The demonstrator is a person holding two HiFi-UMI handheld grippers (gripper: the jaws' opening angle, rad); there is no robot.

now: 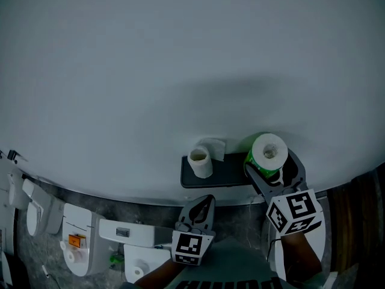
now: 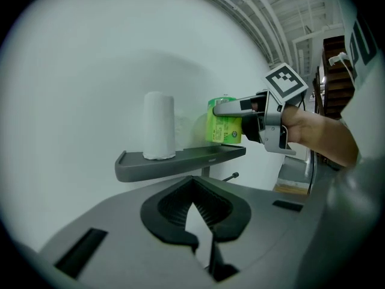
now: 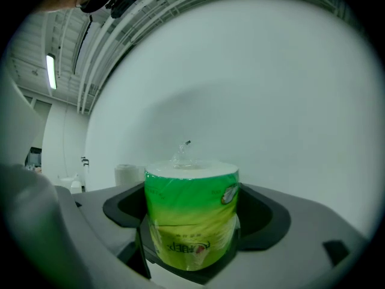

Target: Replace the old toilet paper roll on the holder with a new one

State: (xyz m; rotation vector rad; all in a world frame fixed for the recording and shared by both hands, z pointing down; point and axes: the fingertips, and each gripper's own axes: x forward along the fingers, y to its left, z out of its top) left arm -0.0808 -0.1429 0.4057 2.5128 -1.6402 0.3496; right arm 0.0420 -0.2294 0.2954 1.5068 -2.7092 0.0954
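Note:
A dark wall-mounted holder shelf point(image 1: 231, 174) point(image 2: 180, 160) carries the old roll point(image 1: 199, 161) point(image 2: 159, 125), thin, white and standing on end. My right gripper point(image 1: 264, 168) point(image 3: 192, 245) is shut on the new roll point(image 1: 269, 152) point(image 3: 191, 212), still in its green plastic wrapper. It holds the roll upright just above the shelf's right end point(image 2: 224, 122). The old roll point(image 3: 126, 174) shows faintly behind the right jaws. My left gripper point(image 1: 203, 205) point(image 2: 201, 236) hangs below and in front of the shelf. Its jaws are together with nothing between them. A thin rod point(image 2: 228, 177) sticks out under the shelf.
The plain pale wall point(image 1: 180, 71) fills most of the head view. White bathroom fixtures point(image 1: 78, 239) sit on the floor at lower left. A dark wooden edge point(image 1: 355, 221) runs down the right side. Wooden stairs point(image 2: 337, 59) show at far right in the left gripper view.

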